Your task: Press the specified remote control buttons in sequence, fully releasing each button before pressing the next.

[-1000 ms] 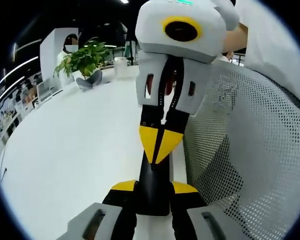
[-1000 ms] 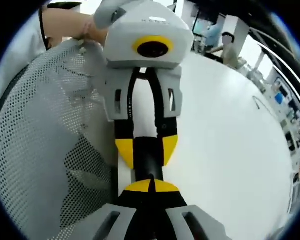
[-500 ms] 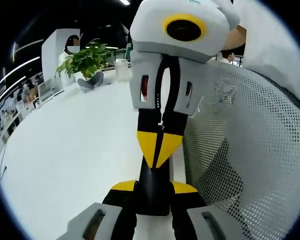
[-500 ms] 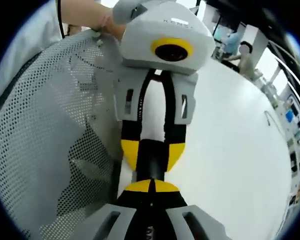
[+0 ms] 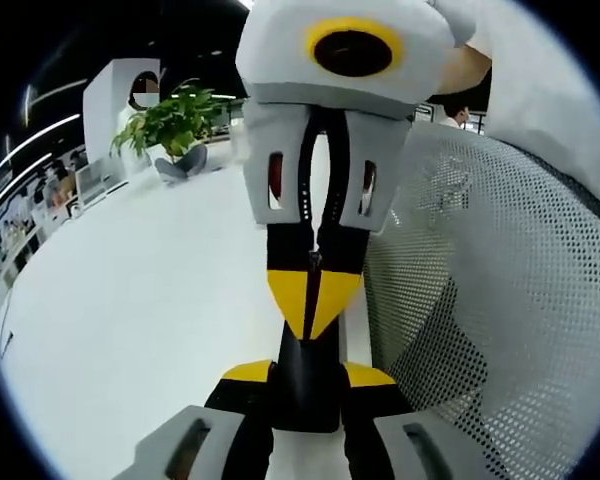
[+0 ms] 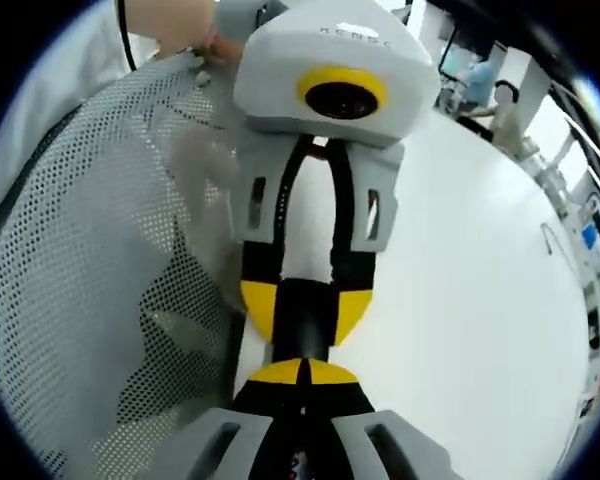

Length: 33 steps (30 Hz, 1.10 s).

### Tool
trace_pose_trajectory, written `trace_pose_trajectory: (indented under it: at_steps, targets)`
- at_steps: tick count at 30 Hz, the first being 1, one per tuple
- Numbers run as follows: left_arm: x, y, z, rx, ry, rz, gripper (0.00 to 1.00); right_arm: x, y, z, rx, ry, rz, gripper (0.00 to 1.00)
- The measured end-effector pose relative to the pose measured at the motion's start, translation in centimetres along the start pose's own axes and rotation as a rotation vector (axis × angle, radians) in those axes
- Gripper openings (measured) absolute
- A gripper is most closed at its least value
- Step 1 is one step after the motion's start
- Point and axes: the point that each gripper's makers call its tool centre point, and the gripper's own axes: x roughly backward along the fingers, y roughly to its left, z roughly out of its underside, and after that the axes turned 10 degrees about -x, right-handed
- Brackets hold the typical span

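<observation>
A black remote control lies end-on between the yellow-tipped jaws of my left gripper, which is shut on its two sides. My right gripper comes down from the top of the left gripper view with its yellow tips pressed together, their point against the remote's upper face. In the right gripper view my right gripper is shut at the bottom, its tips touching the remote, and the left gripper clamps the remote from above. The buttons are hidden.
A white table spreads under both grippers. A grey mesh chair back stands close beside them. A potted plant stands at the far edge. A hand shows at the top, and people sit far off.
The right gripper's body has drawn nearer and lower in the left gripper view, tips still on the remote. The left gripper keeps its hold.
</observation>
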Motion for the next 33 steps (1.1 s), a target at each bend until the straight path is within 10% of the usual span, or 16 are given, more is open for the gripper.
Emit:
trace_pose_trajectory:
  at_steps: [10,33]
  targets:
    - [0.0,0.1,0.0,0.004,-0.012,-0.006,0.24,0.5,0.1,0.1,-0.269,-0.209,-0.005,0.0]
    - [0.0,0.0,0.0,0.0,-0.013,-0.002,0.24,1.3,0.4,2.1,-0.221,-0.223,0.018,0.17]
